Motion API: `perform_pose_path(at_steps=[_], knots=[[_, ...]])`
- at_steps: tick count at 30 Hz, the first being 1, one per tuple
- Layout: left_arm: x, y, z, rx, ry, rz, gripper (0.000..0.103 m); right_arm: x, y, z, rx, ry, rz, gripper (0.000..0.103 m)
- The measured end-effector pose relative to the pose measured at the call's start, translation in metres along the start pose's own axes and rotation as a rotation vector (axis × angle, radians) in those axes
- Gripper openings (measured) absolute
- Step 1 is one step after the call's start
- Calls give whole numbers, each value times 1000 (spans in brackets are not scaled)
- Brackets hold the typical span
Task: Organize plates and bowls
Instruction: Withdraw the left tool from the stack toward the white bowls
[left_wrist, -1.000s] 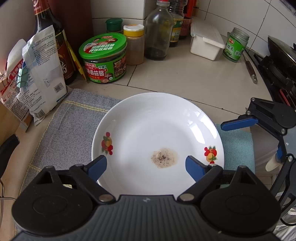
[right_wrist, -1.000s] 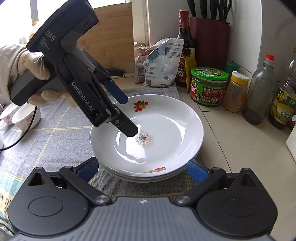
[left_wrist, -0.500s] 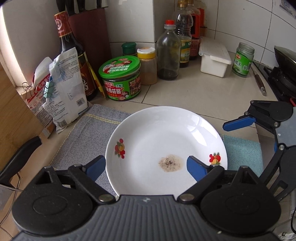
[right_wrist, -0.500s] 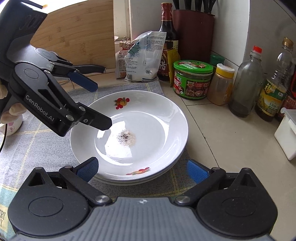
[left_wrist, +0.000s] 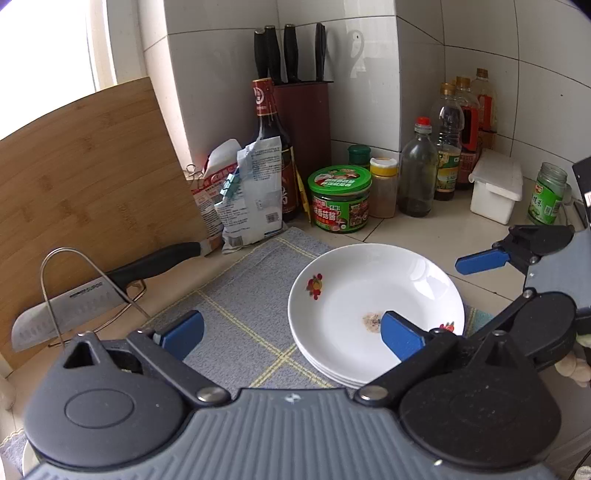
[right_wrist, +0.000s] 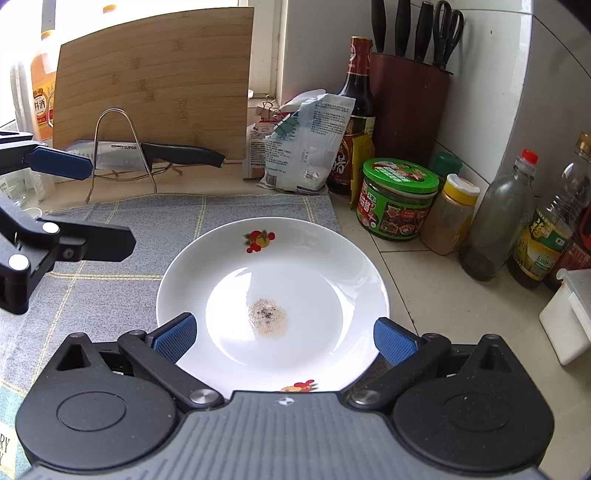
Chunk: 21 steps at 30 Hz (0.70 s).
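On the grey checked cloth (left_wrist: 236, 317), in the left wrist view, a stack of white plates (left_wrist: 373, 314) sits toward the right, its top plate carrying a small brown smear (left_wrist: 371, 317) near the middle. The left gripper (left_wrist: 291, 336) has just been opening and now stands spread wide with nothing between its jaws; the stack lies mostly to the right of its gap, with the right blue pad overlapping the top plate's near part in the picture, though I cannot tell whether it touches. The right gripper (left_wrist: 476, 262) shows at the far right edge, beside the stack. Judging by this, the plates are already gathered into one pile; no bowls appear here, so that part seems left to do.

Near the bottom of the right wrist view, the right gripper (right_wrist: 284, 336) is also spread, empty, and the plates (right_wrist: 273, 295) lie just ahead and between its two pads, the near rim passing under the gripper body. The left gripper (right_wrist: 74, 199) hangs at the left, above the cloth (right_wrist: 110, 240) and clear of the stack. A cutting board (right_wrist: 155, 77) and a knife (right_wrist: 147, 151) on its wire rack stand at the far side.
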<state>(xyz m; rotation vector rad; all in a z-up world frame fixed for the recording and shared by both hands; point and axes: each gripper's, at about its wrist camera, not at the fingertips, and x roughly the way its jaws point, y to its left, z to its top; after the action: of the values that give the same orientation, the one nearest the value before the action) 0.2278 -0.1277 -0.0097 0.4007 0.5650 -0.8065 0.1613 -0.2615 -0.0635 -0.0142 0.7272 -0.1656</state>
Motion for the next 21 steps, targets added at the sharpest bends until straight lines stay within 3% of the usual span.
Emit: perform_pose_path(at_steps=[4, 10, 21], knots=[[-22, -2, -20, -5, -12, 89, 102, -5, 15, 4, -35, -31, 16, 103], [-53, 16, -53, -108, -4, 132, 102, -9, 48, 6, -66, -45, 50, 103], [-136, 92, -132, -178, 37, 231, 102, -32, 171, -4, -165, -31, 44, 103]])
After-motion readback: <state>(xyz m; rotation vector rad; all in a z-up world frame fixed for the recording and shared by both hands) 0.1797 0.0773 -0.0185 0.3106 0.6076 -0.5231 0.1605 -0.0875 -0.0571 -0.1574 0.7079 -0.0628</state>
